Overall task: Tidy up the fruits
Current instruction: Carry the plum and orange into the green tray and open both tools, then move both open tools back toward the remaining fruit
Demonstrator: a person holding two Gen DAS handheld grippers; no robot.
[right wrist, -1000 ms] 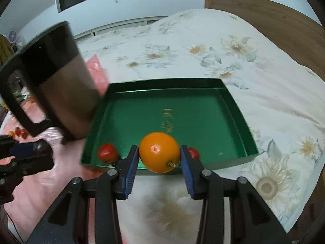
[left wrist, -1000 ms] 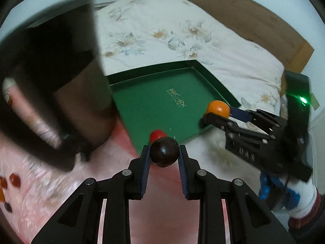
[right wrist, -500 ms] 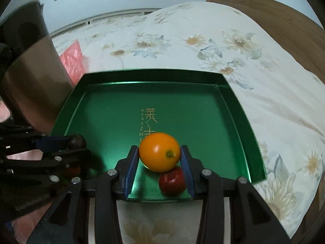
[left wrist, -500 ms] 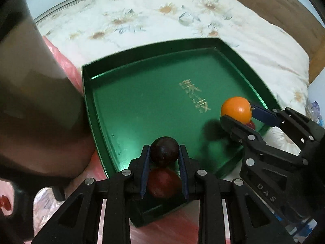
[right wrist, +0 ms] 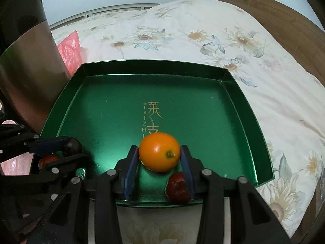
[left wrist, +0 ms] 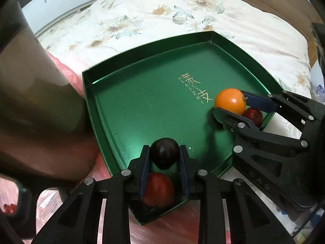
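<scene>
A green tray [left wrist: 154, 105] [right wrist: 203, 105] lies on the flowered bed. My left gripper [left wrist: 164, 154] is shut on a dark purple fruit [left wrist: 164, 152] over the tray's near left corner, also seen in the right wrist view [right wrist: 72, 146]. A red fruit [left wrist: 158, 189] [right wrist: 47, 159] lies in the tray under its fingers. My right gripper [right wrist: 159, 154] is shut on an orange fruit [right wrist: 159, 154] [left wrist: 230, 100] over the tray's near edge. Another red fruit [right wrist: 177, 187] [left wrist: 252, 116] lies in the tray below it.
A tall steel and black kettle [left wrist: 30, 93] [right wrist: 22, 57] stands close to the tray's left side. A pink plastic bag [right wrist: 70, 48] lies beside it. Small red fruits [left wrist: 8, 207] lie on pink plastic at far left. A wooden bed frame [right wrist: 274, 26] runs at right.
Both grippers have moved forward and down from outside the tray's edge to over its floor, each still holding its fruit. The tray now fills more of both views.
</scene>
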